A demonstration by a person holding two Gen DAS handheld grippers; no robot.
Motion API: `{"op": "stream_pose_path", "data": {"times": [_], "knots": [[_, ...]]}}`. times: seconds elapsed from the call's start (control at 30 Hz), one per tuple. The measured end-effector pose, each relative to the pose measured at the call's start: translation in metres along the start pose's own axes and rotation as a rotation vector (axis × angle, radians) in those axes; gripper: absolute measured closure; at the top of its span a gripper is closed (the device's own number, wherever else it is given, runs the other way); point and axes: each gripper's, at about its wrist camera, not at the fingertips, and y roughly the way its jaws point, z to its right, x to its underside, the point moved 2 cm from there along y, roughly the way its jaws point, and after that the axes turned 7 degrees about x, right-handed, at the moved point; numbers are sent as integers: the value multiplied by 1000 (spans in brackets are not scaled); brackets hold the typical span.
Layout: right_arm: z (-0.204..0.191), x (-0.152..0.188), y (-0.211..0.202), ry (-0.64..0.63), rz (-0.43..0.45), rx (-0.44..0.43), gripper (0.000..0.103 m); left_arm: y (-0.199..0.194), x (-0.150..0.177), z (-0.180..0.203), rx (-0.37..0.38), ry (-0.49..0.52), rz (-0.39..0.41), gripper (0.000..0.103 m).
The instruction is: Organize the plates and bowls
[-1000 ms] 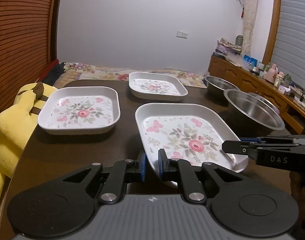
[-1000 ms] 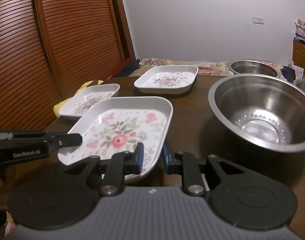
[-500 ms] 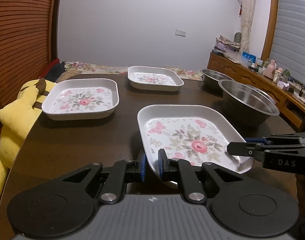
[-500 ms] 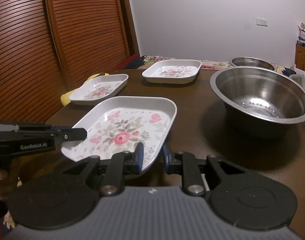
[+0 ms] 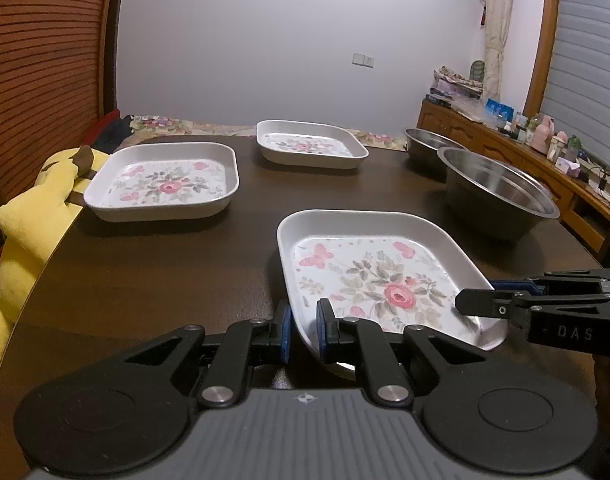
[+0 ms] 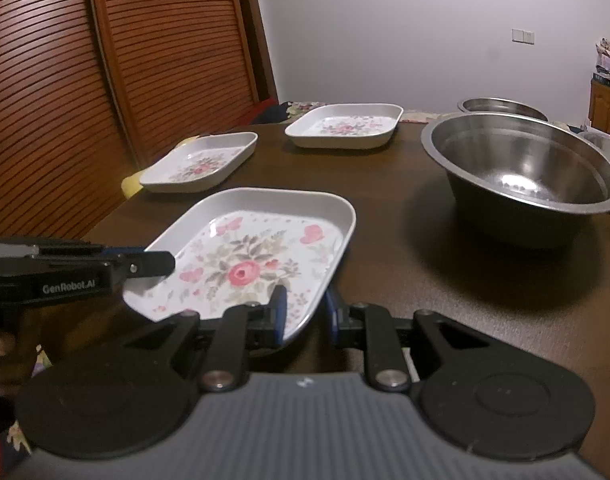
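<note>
A white square plate with a pink rose pattern [image 5: 377, 276] [image 6: 257, 256] is held low over the dark table by both grippers. My left gripper [image 5: 304, 332] is shut on its near left rim, one blue pad inside and one outside. My right gripper [image 6: 305, 312] is shut on the near right rim in the same way. Each gripper shows side-on in the other's view: the right gripper [image 5: 481, 304] and the left gripper [image 6: 157, 264]. Two matching plates [image 5: 165, 184] [image 5: 309, 146] lie farther back on the table. I cannot tell whether the held plate touches the table.
A large steel bowl [image 6: 521, 164] [image 5: 497, 184] stands to the right of the held plate, with a second steel bowl [image 6: 501, 106] behind it. A yellow plush toy [image 5: 25, 220] leans at the table's left edge. A slatted wooden door [image 6: 105, 60] is on the left.
Both grippers have sunk a little with the plate still gripped between them. The other plates and the bowls have not moved.
</note>
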Motion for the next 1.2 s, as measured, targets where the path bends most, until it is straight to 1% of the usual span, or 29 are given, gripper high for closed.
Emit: {"op": "stream_pose_path", "data": {"times": [0.47, 0.53, 0.57, 0.63, 0.9, 0.93, 0.97, 1.07, 1.1, 1.13, 1.2], "knots": [[1, 2, 1, 9, 4, 0, 80, 2, 2, 0, 3, -10, 6, 89], [3, 2, 1, 16, 3, 0, 80, 2, 2, -1, 0, -14, 7, 82], [4, 1, 0, 21, 4, 1, 80, 2, 1, -1, -2, -18, 8, 80], [7, -1, -1, 29, 7, 4, 79, 1, 0, -3, -6, -23, 10, 72], [21, -26, -16, 37, 68, 10, 78, -9, -13, -9, -9, -25, 42, 69], [21, -30, -17, 31, 74, 8, 77, -10, -17, -11, -12, -20, 47, 68], [20, -34, -17, 22, 79, 4, 73, -10, -21, -12, -15, -14, 50, 67], [13, -49, -14, -7, 96, -11, 71, -13, -34, -18, -34, 8, 70, 64], [10, -54, -12, -20, 101, -19, 69, -14, -40, -22, -36, 12, 76, 61], [6, -59, -9, -35, 104, -26, 65, -15, -45, -25, -36, 14, 80, 58], [-3, -69, -3, -63, 105, -41, 65, -15, -55, -33, -44, 26, 89, 56]]}}
